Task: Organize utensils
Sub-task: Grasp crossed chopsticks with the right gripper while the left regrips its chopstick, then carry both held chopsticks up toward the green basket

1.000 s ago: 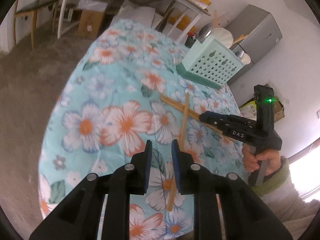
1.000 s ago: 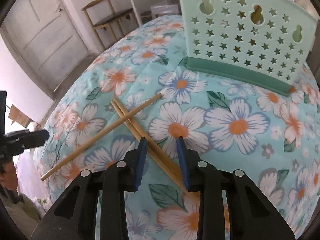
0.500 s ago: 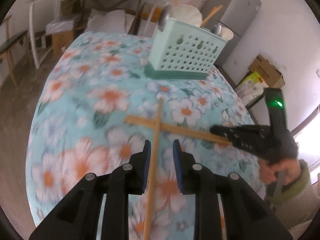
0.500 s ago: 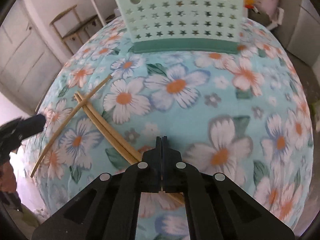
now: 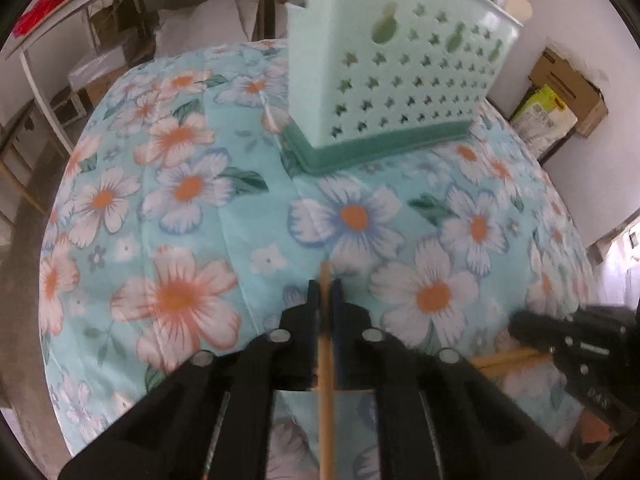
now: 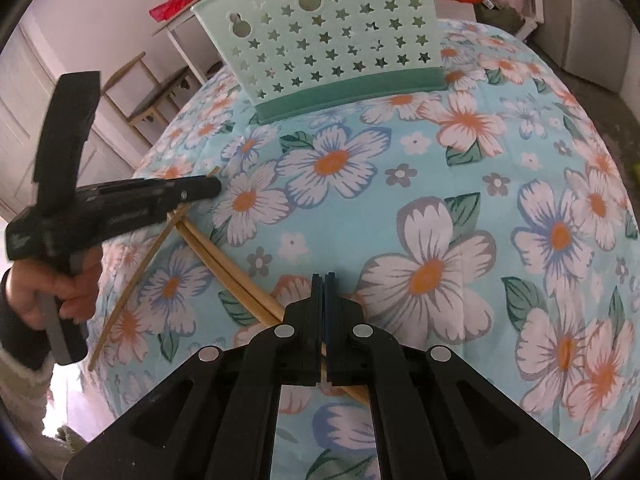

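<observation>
A floral cloth [image 5: 192,216] in pale blue with white and orange blossoms covers the tabletop. Behind it stand a white shelf [image 5: 28,68], cardboard boxes [image 5: 568,88], a wooden chair [image 6: 148,96] and a white door [image 6: 24,120].

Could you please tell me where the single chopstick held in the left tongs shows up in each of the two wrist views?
Left wrist view: the single chopstick runs straight up the lower centre, clamped between the left tongs.
Right wrist view: it slants across the left side, passing under the left tongs, and crosses the chopstick pair.
Shared landmark: the mint utensil basket at the top.
</observation>
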The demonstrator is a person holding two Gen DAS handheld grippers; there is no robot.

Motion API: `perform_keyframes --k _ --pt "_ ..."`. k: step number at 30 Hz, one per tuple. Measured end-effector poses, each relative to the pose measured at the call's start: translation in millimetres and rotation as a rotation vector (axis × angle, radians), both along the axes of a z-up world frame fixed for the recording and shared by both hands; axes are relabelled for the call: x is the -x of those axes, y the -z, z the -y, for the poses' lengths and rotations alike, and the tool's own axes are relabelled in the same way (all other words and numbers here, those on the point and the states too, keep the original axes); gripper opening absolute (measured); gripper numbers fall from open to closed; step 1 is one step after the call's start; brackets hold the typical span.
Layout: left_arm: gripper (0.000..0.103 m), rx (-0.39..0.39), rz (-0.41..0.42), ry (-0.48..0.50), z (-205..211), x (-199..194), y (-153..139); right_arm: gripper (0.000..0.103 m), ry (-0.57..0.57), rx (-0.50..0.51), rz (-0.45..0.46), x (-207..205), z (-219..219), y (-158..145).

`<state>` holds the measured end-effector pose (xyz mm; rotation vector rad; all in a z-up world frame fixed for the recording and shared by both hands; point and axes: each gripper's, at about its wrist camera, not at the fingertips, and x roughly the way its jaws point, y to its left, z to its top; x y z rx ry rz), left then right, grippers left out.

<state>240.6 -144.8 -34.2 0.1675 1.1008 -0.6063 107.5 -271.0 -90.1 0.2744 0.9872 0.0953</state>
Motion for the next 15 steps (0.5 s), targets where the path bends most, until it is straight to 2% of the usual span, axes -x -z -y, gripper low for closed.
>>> perform_keyframes --k 4,9,12,15 --pt "0.005 0.097 -0.013 -0.083 -27.4 -7.7 -17.0 0.01 -0.073 0.028 0.067 16.3 -5.2 -22.1" --pt "0.005 0.27 0.016 -0.232 -86.4 -1.3 -49.4 0.013 -0.271 0.078 0.168 21.0 -53.6 -38.3" --pt "0.005 0.363 0.06 -0.334 -126.0 9.5 -69.8 0.013 -0.387 0.19 0.194 16.4 -90.0 -33.6" --pt "0.005 0.408 0.091 -0.386 -147.3 20.4 -81.2 0.013 -0.449 0.333 0.21 7.8 -116.4 -22.8"
